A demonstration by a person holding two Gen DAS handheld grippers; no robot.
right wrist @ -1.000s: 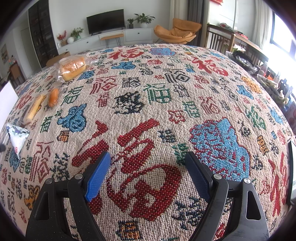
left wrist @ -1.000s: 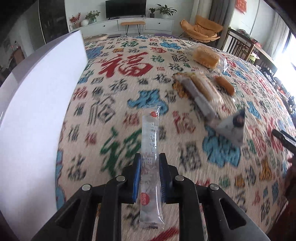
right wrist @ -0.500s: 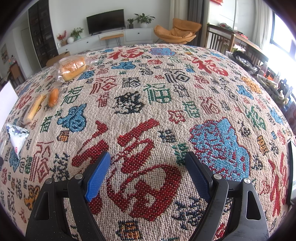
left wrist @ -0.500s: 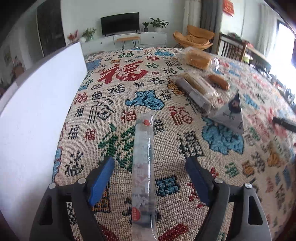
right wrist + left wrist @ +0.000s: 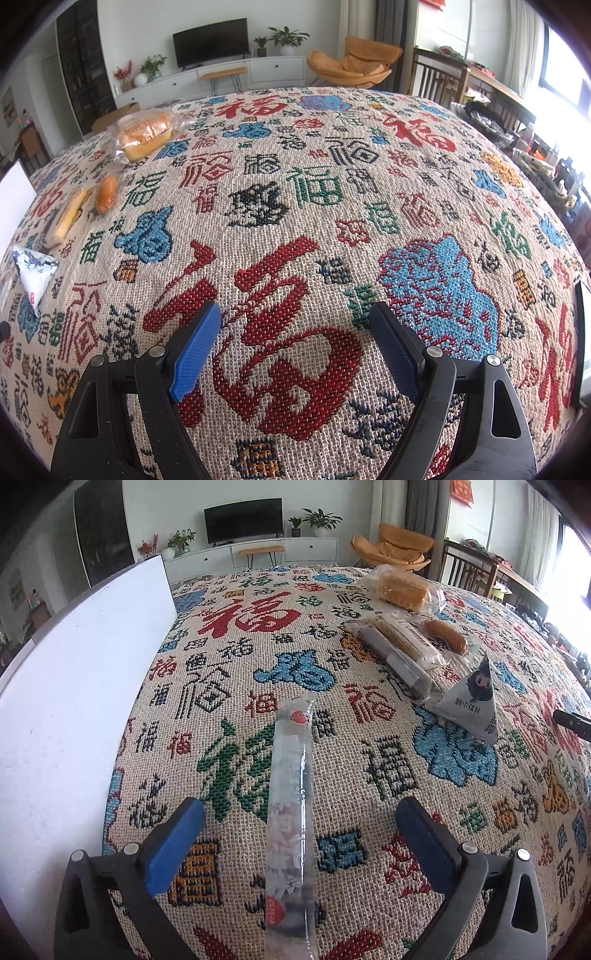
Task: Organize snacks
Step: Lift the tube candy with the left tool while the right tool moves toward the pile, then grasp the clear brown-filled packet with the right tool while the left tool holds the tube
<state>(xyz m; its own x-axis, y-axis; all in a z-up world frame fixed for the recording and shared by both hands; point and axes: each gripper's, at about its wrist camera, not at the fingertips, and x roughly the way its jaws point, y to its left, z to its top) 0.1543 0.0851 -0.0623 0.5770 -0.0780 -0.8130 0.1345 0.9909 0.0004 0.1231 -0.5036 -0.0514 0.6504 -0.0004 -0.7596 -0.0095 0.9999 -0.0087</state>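
A long clear snack stick (image 5: pixel 290 812) lies on the patterned tablecloth between the jaws of my left gripper (image 5: pixel 299 812), which is open and not touching it. Farther right lie a grey triangular pouch (image 5: pixel 474 705), two long wrapped bars (image 5: pixel 400 650), a small sausage (image 5: pixel 445 637) and a bagged bread loaf (image 5: pixel 402 589). My right gripper (image 5: pixel 295 332) is open and empty over bare cloth. The right wrist view shows the pouch (image 5: pixel 33 271), a bar (image 5: pixel 66 218), the sausage (image 5: pixel 106 188) and the bread (image 5: pixel 144 134) at its left.
A white box wall (image 5: pixel 81 686) stands along the left of the table; its corner shows in the right wrist view (image 5: pixel 13 199). The right gripper's tip (image 5: pixel 572 722) shows at the left view's right edge. Chairs and a cluttered side table stand beyond the far right edge.
My left gripper opened and let go of the clear snack stick, which now lies on the cloth. The gripper has pulled back slightly. The right gripper has not moved.
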